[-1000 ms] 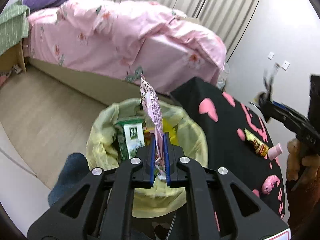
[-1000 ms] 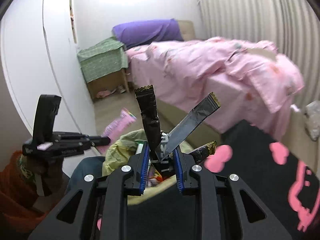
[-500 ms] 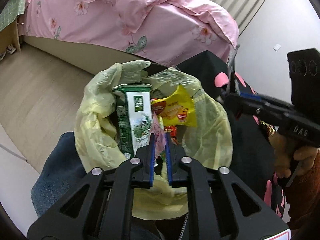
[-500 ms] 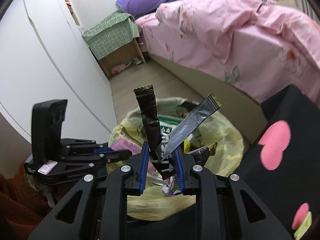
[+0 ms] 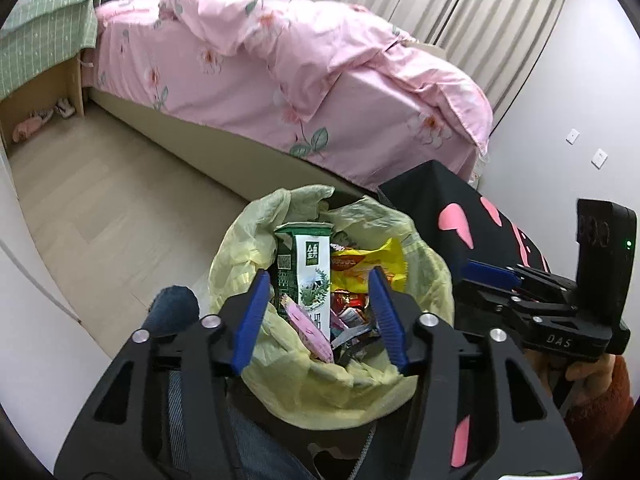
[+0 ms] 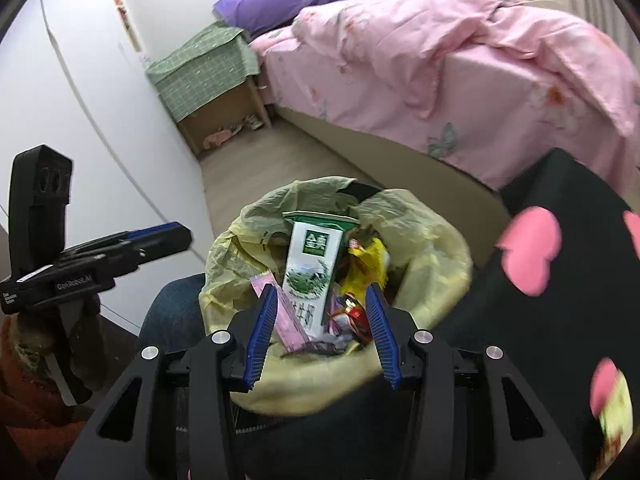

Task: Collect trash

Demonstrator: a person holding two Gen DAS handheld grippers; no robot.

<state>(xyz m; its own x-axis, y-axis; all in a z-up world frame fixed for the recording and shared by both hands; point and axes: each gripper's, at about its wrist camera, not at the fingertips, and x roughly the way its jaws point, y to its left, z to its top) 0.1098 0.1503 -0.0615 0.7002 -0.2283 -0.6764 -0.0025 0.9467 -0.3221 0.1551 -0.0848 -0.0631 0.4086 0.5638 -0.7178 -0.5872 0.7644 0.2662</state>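
Observation:
A bin lined with a pale yellow bag (image 5: 424,264) (image 6: 432,248) stands below both grippers. Inside are a green-and-white carton (image 5: 306,276) (image 6: 314,264), a yellow wrapper (image 5: 372,266), a pink wrapper (image 5: 308,330) (image 6: 286,320) and dark wrappers near the bottom. My left gripper (image 5: 318,308) is open and empty just above the bin's near rim. My right gripper (image 6: 322,312) is open and empty over the same bin. Each gripper shows in the other's view, the right one (image 5: 492,274) and the left one (image 6: 160,238).
A black table with pink patches (image 5: 472,216) (image 6: 568,216) stands right of the bin. A bed with a pink floral duvet (image 5: 280,64) lies behind it. A green-covered nightstand (image 6: 200,64) stands at the far left. Wooden floor (image 5: 100,200) lies left of the bin.
Both grippers have opened over the bin. The pink wrapper has dropped from the left gripper and the dark wrappers from the right gripper into the bag.

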